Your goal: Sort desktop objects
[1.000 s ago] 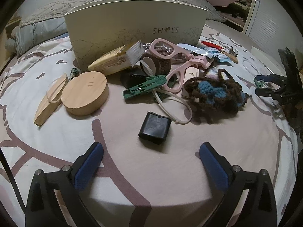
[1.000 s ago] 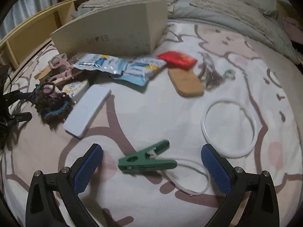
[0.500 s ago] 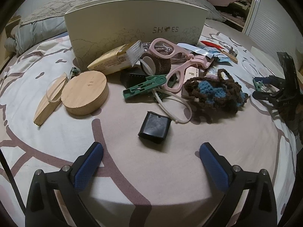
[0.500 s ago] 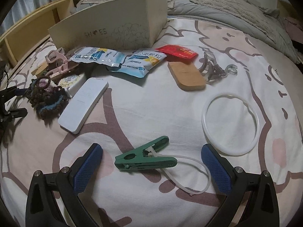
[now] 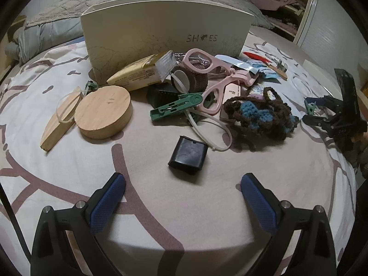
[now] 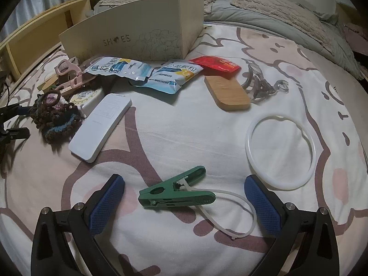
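Loose items lie on a patterned bedsheet in front of a cream shoe box (image 5: 161,30) (image 6: 138,34). My left gripper (image 5: 182,177) hovers low over the sheet, its jaws closing slightly with nothing between them. A small black case (image 5: 187,155) lies just ahead of its fingertips. A green clip (image 5: 177,108) with a white loop rests further back. My right gripper (image 6: 182,179) stands open, and another green clip (image 6: 177,193) on a white cord lies between its blue pads (image 6: 108,197) without touching them.
Left view: a wooden disc (image 5: 103,112), pink glasses (image 5: 207,69) and a brown-blue crochet piece (image 5: 260,115). Right view: a white remote (image 6: 101,126), a white ring (image 6: 280,151), snack packets (image 6: 174,76), a red packet (image 6: 216,65) and a wooden piece (image 6: 227,92).
The right wrist view has steadied after a slight tilt a second ago. Nothing on the bed has moved, and both grippers hold the same places.
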Available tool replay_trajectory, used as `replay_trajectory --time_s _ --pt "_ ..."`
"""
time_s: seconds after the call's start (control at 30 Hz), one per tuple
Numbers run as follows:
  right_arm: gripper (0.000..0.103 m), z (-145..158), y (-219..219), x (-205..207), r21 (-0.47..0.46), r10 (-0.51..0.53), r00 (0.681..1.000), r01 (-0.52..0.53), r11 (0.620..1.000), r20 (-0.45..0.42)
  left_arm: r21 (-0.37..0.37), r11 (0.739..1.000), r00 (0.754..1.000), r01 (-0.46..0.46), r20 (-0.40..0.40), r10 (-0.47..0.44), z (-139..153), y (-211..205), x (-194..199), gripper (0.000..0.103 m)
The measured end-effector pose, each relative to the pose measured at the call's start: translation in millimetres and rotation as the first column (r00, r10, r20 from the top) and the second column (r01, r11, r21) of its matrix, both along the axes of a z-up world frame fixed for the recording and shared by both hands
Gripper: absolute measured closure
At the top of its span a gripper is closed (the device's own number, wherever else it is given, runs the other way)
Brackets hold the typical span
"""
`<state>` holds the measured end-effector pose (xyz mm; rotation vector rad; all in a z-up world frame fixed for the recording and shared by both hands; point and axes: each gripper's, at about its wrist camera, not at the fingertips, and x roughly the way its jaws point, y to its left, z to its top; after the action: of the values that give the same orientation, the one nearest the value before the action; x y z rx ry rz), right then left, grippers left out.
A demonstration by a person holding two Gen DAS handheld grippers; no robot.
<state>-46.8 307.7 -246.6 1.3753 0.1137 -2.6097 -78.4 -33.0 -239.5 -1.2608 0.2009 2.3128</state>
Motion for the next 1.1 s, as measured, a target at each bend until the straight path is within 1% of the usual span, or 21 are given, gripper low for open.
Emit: replay_trajectory --time_s 0.03,0.07,0.13,0.17,0.2,0.23,0.27,0.33,0.47,0.57,0.63,0.7,0.73,0.77,0.83,0.9,0.93,1.0,1.07,1.1 --pt "0.0 0 -1 -1 0.0 0.0 1.0 0.0 1.0 0.0 -0.003 1.0 1.0 -0.004 -0.004 0.004 2 0 0 0.013" --pt "0.0 0 0 -1 -0.001 0.0 1.0 0.0 1.0 0.0 0.0 1.0 1.0 -0.008 -0.006 0.008 4 -1 0 0.017" --pt "0.0 0 -1 0 -0.001 0.0 1.0 0.0 1.0 -0.001 0.017 1.0 1.0 -0.018 -0.005 0.018 8 -4 -2 0.035" --pt "0.0 0 -1 0 0.0 0.0 1.0 0.0 1.0 -0.001 0.028 0.999 1.0 -0.02 -0.004 0.02 10 -5 -3 0.04" --pt "0.0 0 -1 0 0.0 0.0 1.0 0.0 1.0 -0.001 0.04 0.999 1.0 -0.019 -0.004 0.019 12 -6 -3 0.048" --pt "0.0 0 -1 0 0.0 0.0 1.0 0.0 1.0 -0.001 0.044 0.999 1.0 -0.015 -0.004 0.016 13 -5 -3 0.052" --pt "0.0 0 -1 0 -0.001 0.0 1.0 0.0 1.0 -0.002 0.044 0.999 1.0 -0.009 -0.008 0.009 13 -3 -3 0.054" --pt "0.0 0 -1 0 -0.004 0.0 1.0 0.0 1.0 -0.004 0.042 0.999 1.0 0.018 -0.022 -0.017 15 2 0 0.06" --pt "0.0 2 -2 0 -0.009 -0.001 1.0 0.0 1.0 -0.008 0.032 0.997 0.997 0.066 -0.044 -0.064 17 11 5 0.062" --pt "0.0 7 -4 3 -0.013 0.012 1.0 -0.012 1.0 -0.017 0.025 0.997 0.997 0.067 -0.043 -0.066 16 13 4 0.063" --pt "0.0 13 -8 7 -0.023 0.046 0.998 -0.047 0.999 -0.043 0.024 0.998 0.998 0.055 -0.035 -0.054 14 13 2 0.063" --pt "0.0 22 -15 13 -0.012 0.086 0.993 -0.087 0.996 -0.083 0.031 0.999 0.999 0.042 -0.032 -0.041 14 11 0 0.063" --pt "0.0 25 -19 16 -0.015 0.115 0.989 -0.116 0.993 -0.088 0.036 0.999 0.999 0.037 -0.03 -0.036 14 10 0 0.063" --pt "0.0 27 -23 17 -0.021 0.141 0.987 -0.143 0.99 -0.083 0.039 0.999 0.999 0.032 -0.03 -0.031 14 9 0 0.063" --pt "0.0 28 -29 20 -0.042 0.184 0.982 -0.186 0.982 -0.046 0.048 0.999 0.999 0.026 -0.026 -0.024 14 7 -1 0.063" --pt "0.0 27 -31 22 -0.072 0.212 0.977 -0.211 0.975 0.005 0.054 0.998 1.0 0.021 -0.022 -0.02 14 6 -2 0.063" --pt "0.0 26 -31 24 -0.084 0.217 0.976 -0.215 0.973 0.016 0.055 0.998 1.0 0.02 -0.021 -0.019 13 6 -2 0.063" --pt "0.0 30 -28 23 -0.115 0.208 0.978 -0.203 0.972 0.028 0.053 0.998 1.0 0.02 -0.02 -0.019 13 6 -2 0.063" --pt "0.001 33 -25 20 -0.102 0.178 0.984 -0.176 0.979 0.018 0.052 0.999 1.0 0.018 -0.023 -0.017 14 7 -2 0.063" --pt "0.007 34 -23 16 -0.085 0.156 0.988 -0.154 0.984 0.01 0.049 0.999 1.0 0.016 -0.023 -0.015 14 7 -3 0.063"
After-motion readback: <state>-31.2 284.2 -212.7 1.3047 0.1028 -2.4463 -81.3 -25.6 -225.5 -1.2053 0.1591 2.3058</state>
